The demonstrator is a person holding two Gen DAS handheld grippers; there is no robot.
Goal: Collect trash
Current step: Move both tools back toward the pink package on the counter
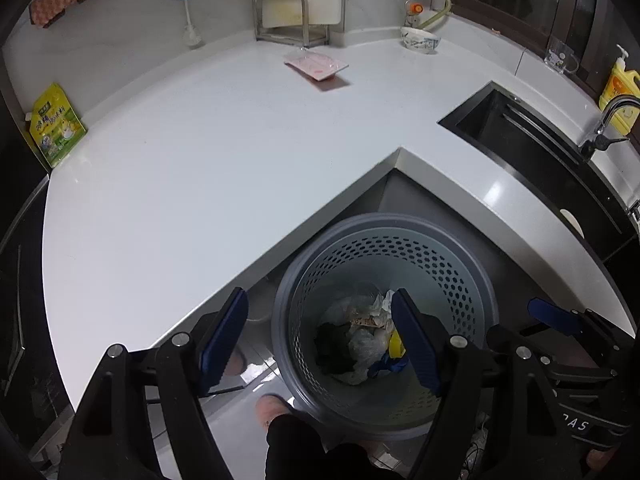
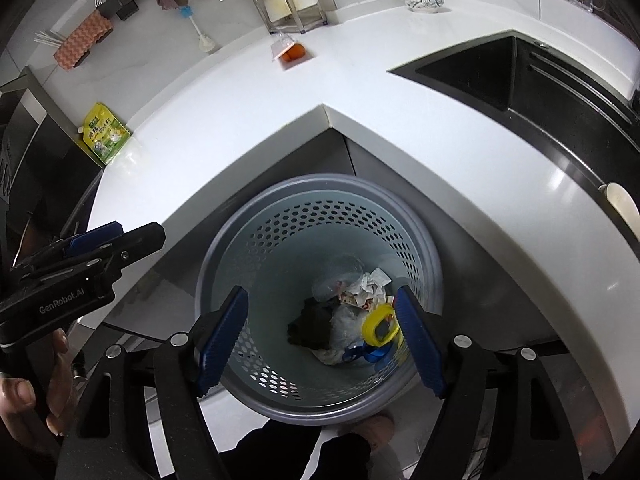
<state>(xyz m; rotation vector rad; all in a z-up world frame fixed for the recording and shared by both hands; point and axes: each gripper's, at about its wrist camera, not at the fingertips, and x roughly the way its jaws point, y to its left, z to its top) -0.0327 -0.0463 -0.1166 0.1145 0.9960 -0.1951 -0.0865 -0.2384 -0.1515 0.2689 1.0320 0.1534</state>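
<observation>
Both the left tongs (image 1: 320, 338) and right tongs (image 2: 322, 338) hang spread and empty over the perforated bin (image 2: 248, 240). Crumpled trash (image 2: 352, 320) lies inside it.

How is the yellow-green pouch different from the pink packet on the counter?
The yellow-green pouch stands upright at the counter's left end; the pink packet lies flat near the metal rack. The pouch is opaque with printed pictures; the packet has a clear top. Both are still on the counter, not in the bin.
</observation>
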